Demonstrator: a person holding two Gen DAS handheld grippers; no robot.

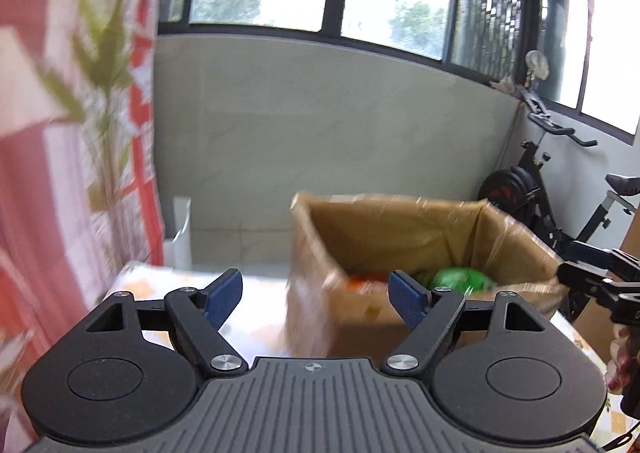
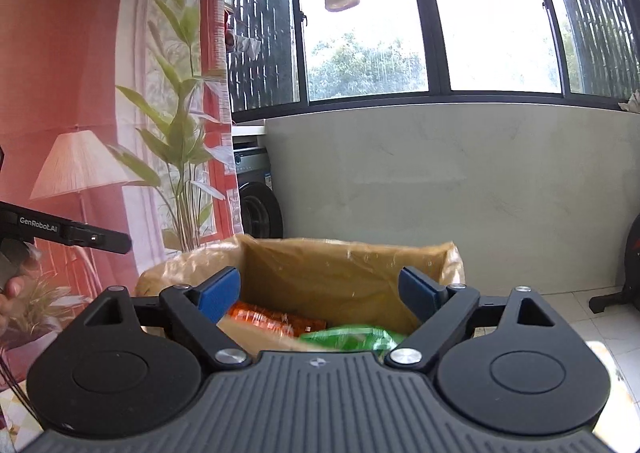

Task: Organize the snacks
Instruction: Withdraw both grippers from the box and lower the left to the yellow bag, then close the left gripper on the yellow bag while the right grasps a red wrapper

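An open cardboard box (image 1: 400, 229) lined with clear plastic stands on the table. Inside lie an orange snack packet (image 1: 364, 281) and a green snack packet (image 1: 460, 279). My left gripper (image 1: 314, 281) is open in front of the box's left corner, with nothing between its blue pads. My right gripper (image 2: 320, 285) is open just over the near rim of the box (image 2: 340, 265), above the orange packet (image 2: 276, 319) and the green packet (image 2: 352, 337), touching neither. Each gripper shows at the edge of the other's view: the right gripper (image 1: 592, 281) and the left gripper (image 2: 100, 239).
A patterned cloth covers the table (image 1: 256, 293). A red printed backdrop (image 1: 60, 133) hangs at the left. An exercise bike (image 1: 540, 189) stands at the right and a washing machine (image 2: 256, 197) behind the box. A white bin (image 1: 180, 233) sits by the wall. A hand (image 2: 12, 293) holds the left gripper.
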